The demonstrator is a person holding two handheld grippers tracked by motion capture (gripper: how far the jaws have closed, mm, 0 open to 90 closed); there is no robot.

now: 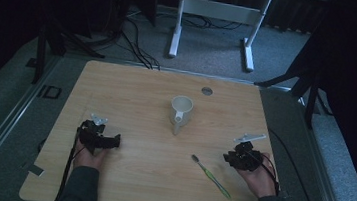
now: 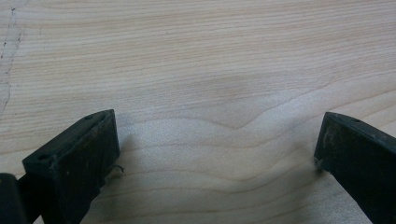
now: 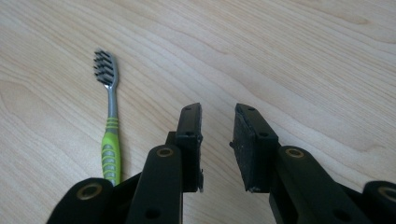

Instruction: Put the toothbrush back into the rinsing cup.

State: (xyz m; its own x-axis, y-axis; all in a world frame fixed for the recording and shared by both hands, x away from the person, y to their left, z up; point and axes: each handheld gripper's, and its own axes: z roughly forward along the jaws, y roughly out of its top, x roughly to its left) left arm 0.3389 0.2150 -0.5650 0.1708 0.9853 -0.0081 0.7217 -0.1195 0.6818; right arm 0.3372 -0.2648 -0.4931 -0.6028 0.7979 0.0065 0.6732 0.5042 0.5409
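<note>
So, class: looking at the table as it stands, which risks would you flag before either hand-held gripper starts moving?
1. The toothbrush lies flat and thin on the table; the right hand-held gripper beside it may scrape the wood or slip off the handle.
2. The mug stands upright and alone mid-table; a careless reach could tip it.
3. The left hand-held gripper, jaws wide apart, sits far from both.
</note>
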